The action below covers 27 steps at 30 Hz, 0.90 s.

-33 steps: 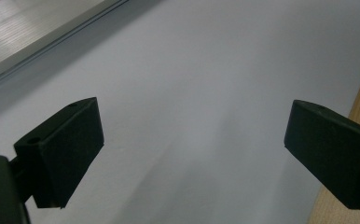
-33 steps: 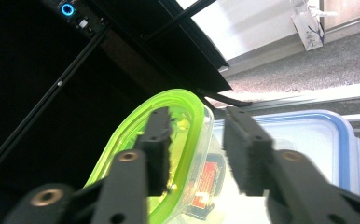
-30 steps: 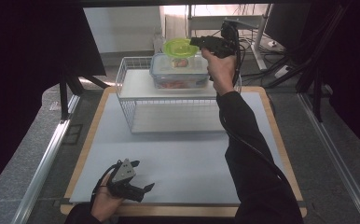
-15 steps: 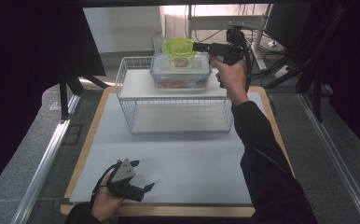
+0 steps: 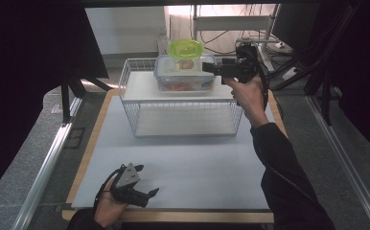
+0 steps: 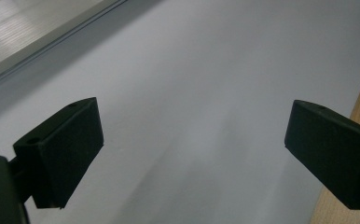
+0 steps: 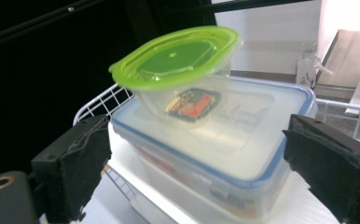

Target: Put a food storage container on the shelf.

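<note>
A round clear bowl (image 7: 183, 88) with glossy green lid sits on the rectangular blue-rimmed container (image 7: 225, 154); beside the container, the right gripper (image 7: 197, 172) has just been spreading its padded fingers, nothing between them.

High view: dim surround, black at 9 and 3 o'clock; strong backlight at 12 o'clock, blown out behind the green lid (image 5: 186, 48). White bench (image 5: 173, 163) evenly lit, soft shadow under the wire rack (image 5: 180, 103). Left gripper view soft, low contrast. Right gripper view: glare at 1 o'clock, slight blur throughout.
</note>
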Each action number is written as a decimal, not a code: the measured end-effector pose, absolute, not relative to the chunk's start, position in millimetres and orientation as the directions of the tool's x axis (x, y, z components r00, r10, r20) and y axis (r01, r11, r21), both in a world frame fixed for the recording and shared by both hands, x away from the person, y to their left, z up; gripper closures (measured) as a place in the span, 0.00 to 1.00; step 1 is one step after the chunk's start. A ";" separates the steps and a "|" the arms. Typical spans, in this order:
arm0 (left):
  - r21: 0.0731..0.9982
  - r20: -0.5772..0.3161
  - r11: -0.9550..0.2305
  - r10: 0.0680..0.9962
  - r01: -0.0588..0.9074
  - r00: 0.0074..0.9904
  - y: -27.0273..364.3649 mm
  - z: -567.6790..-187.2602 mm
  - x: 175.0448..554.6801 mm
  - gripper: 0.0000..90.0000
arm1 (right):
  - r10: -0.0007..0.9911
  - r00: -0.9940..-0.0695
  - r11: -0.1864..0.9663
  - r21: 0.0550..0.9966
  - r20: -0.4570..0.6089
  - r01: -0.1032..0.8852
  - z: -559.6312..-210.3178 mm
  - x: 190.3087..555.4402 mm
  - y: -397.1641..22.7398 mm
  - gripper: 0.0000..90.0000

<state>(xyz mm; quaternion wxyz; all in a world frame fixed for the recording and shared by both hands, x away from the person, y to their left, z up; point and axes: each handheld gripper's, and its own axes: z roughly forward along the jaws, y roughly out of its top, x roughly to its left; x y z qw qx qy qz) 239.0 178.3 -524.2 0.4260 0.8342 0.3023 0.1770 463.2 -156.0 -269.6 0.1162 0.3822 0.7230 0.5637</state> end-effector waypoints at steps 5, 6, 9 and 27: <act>0.820 0.035 -0.450 0.656 0.354 0.754 178.7 -524.1 239.3 0.05 | 0.680 -0.704 0.132 0.911 0.203 0.390 -278.8 450.0 -156.4 0.03; 0.820 0.034 -0.450 0.657 0.355 0.753 178.9 -524.0 239.4 0.05 | 0.681 -0.708 0.146 0.913 0.187 0.381 -280.8 447.1 -156.0 0.02; 0.819 0.024 -0.447 0.653 0.359 0.757 178.6 -524.2 239.2 0.06 | 0.681 -0.717 0.183 0.914 0.148 0.363 -287.2 439.8 -155.0 0.01; 0.825 0.014 -0.437 0.648 0.357 0.761 178.3 -525.1 240.0 0.04 | 0.617 -0.782 0.274 0.908 0.086 0.316 -328.4 404.9 -157.3 0.00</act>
